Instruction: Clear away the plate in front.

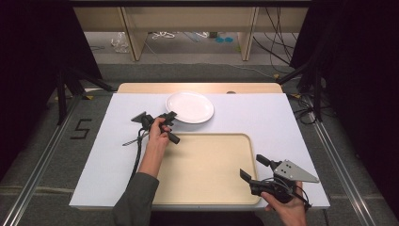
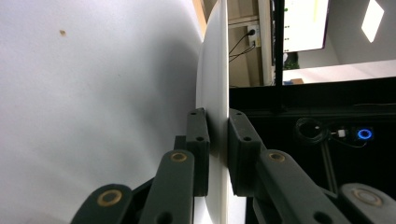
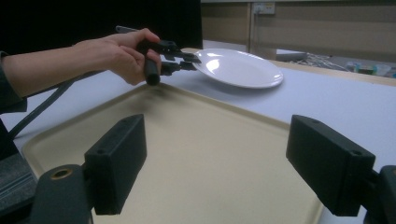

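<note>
A white plate [image 1: 190, 107] lies on the white table cover beyond the beige tray [image 1: 207, 165]. My left gripper [image 1: 169, 116] is shut on the plate's near-left rim. In the left gripper view the plate's edge [image 2: 212, 70] runs upright between the two closed jaws of that gripper [image 2: 218, 140]. My right gripper [image 1: 251, 166] hovers open over the tray's near-right corner, holding nothing. The right gripper view looks between its wide-spread jaws [image 3: 219, 158] across the empty tray [image 3: 196, 135] to the plate [image 3: 238, 67] and the left gripper [image 3: 187, 60].
The white cover [image 1: 263, 117] spreads across the table, with a wooden strip [image 1: 197, 87] at its far edge. Black curtains and stands flank both sides. A cable [image 1: 138, 150] trails from the left gripper along the forearm.
</note>
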`<action>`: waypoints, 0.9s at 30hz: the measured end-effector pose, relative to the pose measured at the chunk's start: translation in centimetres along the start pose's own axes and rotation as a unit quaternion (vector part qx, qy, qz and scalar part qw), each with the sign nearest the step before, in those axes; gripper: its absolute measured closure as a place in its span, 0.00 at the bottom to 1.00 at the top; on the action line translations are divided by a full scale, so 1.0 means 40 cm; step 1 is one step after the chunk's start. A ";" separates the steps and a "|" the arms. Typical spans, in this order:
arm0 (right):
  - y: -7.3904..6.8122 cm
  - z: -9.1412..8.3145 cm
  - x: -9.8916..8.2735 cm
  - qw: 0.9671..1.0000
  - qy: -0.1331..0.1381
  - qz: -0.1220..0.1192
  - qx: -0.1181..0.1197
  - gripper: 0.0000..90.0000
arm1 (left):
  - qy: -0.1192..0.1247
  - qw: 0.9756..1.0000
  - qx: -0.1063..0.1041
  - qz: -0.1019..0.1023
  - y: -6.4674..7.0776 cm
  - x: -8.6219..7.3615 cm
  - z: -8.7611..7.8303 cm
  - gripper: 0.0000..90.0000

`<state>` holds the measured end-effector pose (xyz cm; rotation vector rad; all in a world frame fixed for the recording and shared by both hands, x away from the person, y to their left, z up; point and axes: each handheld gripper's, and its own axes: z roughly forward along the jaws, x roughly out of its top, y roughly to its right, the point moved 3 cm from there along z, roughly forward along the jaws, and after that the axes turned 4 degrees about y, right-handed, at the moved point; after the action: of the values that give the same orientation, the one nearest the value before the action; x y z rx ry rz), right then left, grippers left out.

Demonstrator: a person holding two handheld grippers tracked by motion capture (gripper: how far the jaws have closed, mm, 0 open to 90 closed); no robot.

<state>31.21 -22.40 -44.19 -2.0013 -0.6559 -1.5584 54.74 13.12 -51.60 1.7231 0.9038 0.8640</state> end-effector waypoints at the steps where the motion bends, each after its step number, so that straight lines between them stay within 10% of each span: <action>1: 0.000 0.000 0.000 1.000 0.000 0.000 0.000 0.24 | 0.003 1.000 -0.003 -0.009 0.003 0.000 0.000 0.89; 27: 0.006 0.006 -0.002 1.000 0.013 -0.006 0.004 0.23 | -0.002 0.999 -0.028 -0.019 0.012 -0.015 -0.017 0.86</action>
<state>31.52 -22.41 -44.33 -1.9705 -0.6648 -1.5835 53.94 12.77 -51.06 1.6538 0.8987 0.8516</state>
